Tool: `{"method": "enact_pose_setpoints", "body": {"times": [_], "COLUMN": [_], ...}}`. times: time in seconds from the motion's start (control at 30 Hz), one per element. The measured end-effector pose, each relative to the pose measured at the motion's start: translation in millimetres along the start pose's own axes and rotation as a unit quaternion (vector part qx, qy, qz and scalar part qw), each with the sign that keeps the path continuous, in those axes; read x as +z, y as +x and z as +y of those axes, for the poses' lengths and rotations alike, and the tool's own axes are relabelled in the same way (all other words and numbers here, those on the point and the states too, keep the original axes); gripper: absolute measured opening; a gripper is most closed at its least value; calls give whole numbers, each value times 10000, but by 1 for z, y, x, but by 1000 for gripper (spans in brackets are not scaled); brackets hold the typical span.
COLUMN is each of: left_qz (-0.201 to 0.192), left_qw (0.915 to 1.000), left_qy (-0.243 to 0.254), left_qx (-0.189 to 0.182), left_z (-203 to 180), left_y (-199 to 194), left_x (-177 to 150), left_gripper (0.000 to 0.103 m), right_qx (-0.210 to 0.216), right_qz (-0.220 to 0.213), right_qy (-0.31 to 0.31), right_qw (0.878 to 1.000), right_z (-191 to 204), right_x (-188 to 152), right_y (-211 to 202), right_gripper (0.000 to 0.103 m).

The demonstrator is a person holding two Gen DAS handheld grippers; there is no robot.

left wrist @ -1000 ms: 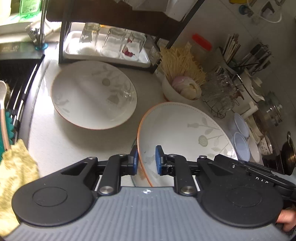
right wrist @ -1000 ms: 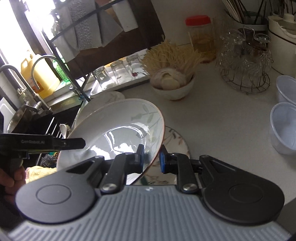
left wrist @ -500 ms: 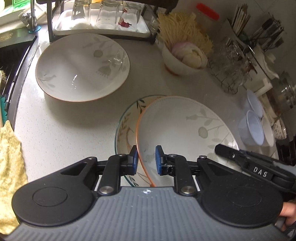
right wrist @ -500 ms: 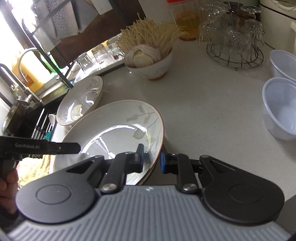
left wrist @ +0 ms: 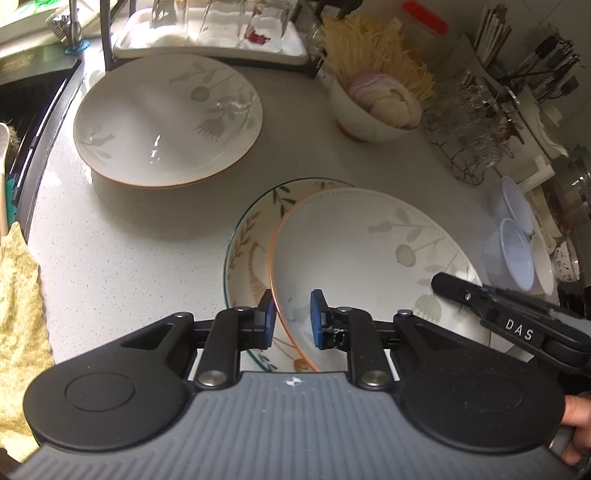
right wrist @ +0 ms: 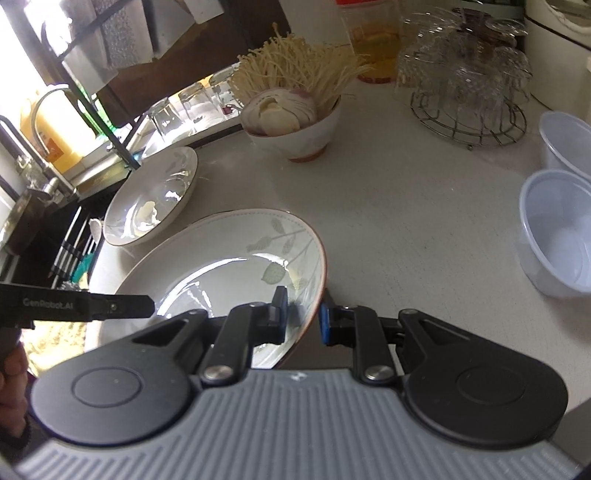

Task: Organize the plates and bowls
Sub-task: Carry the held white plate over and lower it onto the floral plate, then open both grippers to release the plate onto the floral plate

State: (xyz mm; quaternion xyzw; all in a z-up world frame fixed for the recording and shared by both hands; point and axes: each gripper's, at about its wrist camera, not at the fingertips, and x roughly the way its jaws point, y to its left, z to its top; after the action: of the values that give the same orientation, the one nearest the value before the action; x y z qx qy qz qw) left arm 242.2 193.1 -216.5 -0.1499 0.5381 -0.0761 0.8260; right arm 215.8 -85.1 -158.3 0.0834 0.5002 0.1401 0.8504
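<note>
At the far left we see a faucet (right wrist: pixel 44 122) over the dark sink (left wrist: pixel 26 110), with a yellow bottle (right wrist: pixel 55 140) behind it. We find upturned glasses (left wrist: pixel 221 22) on a white tray (left wrist: pixel 210 48) under a dark rack. Farther right, we notice a red-capped jar (right wrist: pixel 373 48) and a wire stand of glass cups (right wrist: pixel 469 81). At the near left edge we make out a yellow cloth (left wrist: pixel 18 314) on the speckled countertop (left wrist: pixel 122 258).
</note>
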Motion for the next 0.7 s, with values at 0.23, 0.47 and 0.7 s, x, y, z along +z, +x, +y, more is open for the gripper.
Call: {"method": "enact_pose_setpoints", "body": {"times": [0.23,0.47,0.7], "left_qz": [26,44,200], "left_qw": [9999,9999,9993], "left_qy": [-114,-139,-306], "left_qx": [46,71,48], "left_z": [8,8,13], "left_y": [4,9,17], "left_x": [-3,1,1], "left_gripper": [22,22,22], "right_qx": [-23,-5,94], "right_qz": [45,28,102], "right_qy": [-237,-166,17], "right_qw": [9997,9999,9999], "right_z": [7,5,1], "right_x": [4,7,5], "right_y": [13,23,32], "right_gripper": [21,22,24]}}
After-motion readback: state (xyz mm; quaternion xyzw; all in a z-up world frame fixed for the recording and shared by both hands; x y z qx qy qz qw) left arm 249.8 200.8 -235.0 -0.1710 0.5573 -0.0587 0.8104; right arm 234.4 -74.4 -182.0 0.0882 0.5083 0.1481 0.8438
